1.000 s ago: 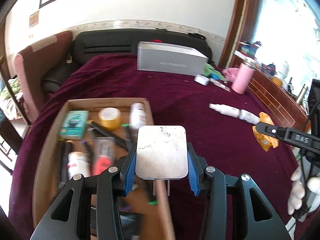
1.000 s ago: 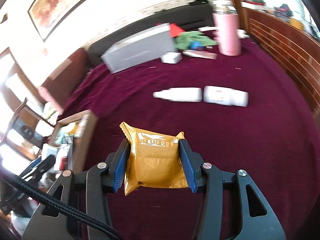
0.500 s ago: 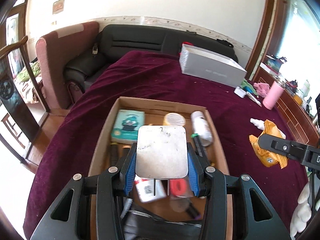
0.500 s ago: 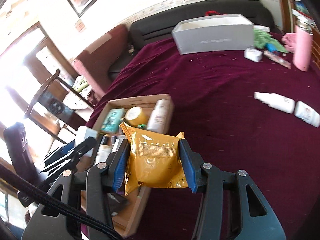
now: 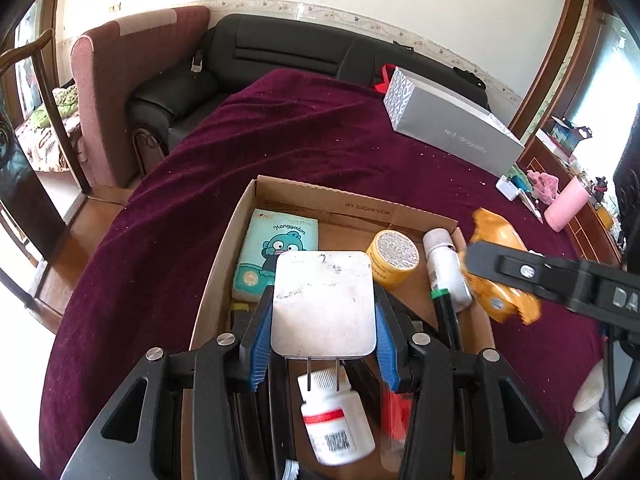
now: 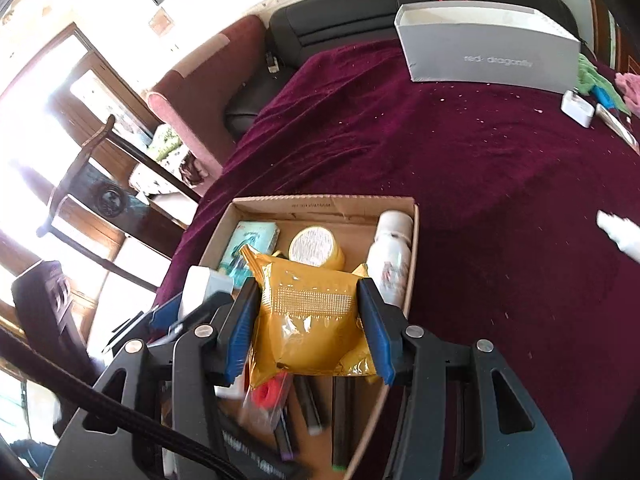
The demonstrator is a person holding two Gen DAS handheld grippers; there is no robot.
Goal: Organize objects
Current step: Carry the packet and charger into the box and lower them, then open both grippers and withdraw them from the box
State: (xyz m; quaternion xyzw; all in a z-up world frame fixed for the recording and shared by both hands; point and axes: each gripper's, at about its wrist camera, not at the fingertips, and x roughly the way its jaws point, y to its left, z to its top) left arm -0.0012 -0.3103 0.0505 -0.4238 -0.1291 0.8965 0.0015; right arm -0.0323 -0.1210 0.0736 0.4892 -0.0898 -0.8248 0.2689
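Note:
My left gripper (image 5: 323, 312) is shut on a white wall charger (image 5: 324, 304), its two prongs pointing back at the camera, held above the open cardboard box (image 5: 352, 206). My right gripper (image 6: 310, 324) is shut on a gold snack packet (image 6: 308, 316), also over the box (image 6: 320, 202). In the left wrist view the packet (image 5: 496, 264) and the right gripper's black finger hang over the box's right wall. In the right wrist view the charger (image 6: 202, 286) shows at the left. The box holds a tissue pack (image 5: 276, 248), a yellow jar (image 5: 394, 256), white bottles (image 5: 444, 268) and pens.
The box lies on a table under a maroon cloth (image 5: 280, 128). A grey carton (image 5: 452, 128) stands at the far side, with a pink tumbler (image 5: 566, 204) and small items to the right. A black sofa (image 5: 280, 52) and an armchair (image 5: 120, 80) stand behind. A gloved hand (image 5: 596, 428) shows at right.
Both grippers have swung left from the open cloth to above the cardboard box, each still gripping its item. The packet now hangs over the box's right side.

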